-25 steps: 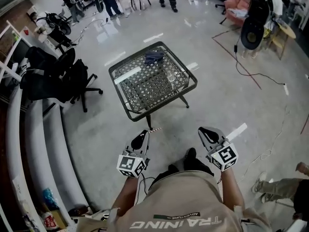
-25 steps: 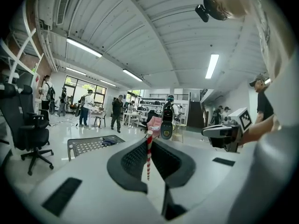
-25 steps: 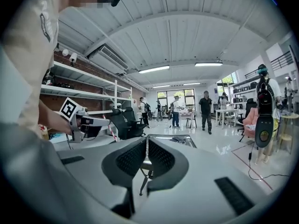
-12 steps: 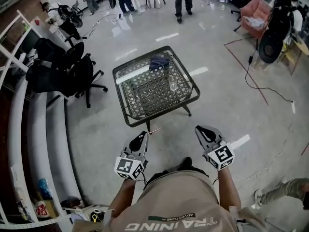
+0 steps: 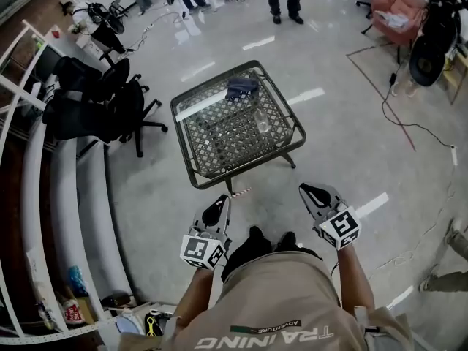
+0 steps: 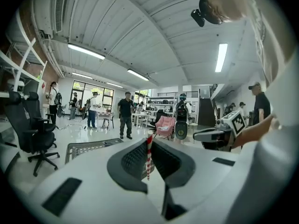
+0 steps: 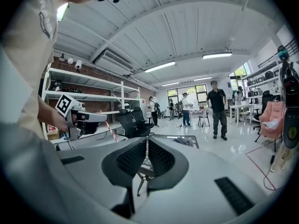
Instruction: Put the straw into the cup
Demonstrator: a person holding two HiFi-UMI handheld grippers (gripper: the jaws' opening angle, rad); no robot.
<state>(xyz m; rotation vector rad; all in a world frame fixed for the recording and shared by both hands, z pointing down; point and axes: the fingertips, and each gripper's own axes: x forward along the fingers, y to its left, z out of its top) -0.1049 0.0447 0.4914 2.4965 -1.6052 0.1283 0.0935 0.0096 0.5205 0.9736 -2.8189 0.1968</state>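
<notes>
A red-and-white striped straw [image 5: 238,193] sticks out forward from my left gripper [image 5: 222,206], which is shut on it. In the left gripper view the straw [image 6: 149,154] stands upright between the pads. A clear cup [image 5: 262,121] stands upright on the right part of the black mesh table [image 5: 245,167], well ahead of both grippers. My right gripper [image 5: 310,192] is held level beside the left one, shut with nothing in it, and shows the same in its own view [image 7: 146,158]. Each gripper sees the other: the right gripper [image 6: 214,136] and the left gripper [image 7: 84,118].
A dark blue cloth [image 5: 241,88] and a white strip [image 5: 201,105] lie on the table's far side. Black office chairs [image 5: 99,107] stand left of the table, by a curved white bench [image 5: 66,218]. People stand at the far end. A cable [image 5: 398,119] runs across the floor on the right.
The person has walked a little toward the table, carrying both grippers forward. The straw stays gripped in the left gripper; the right stays shut and empty.
</notes>
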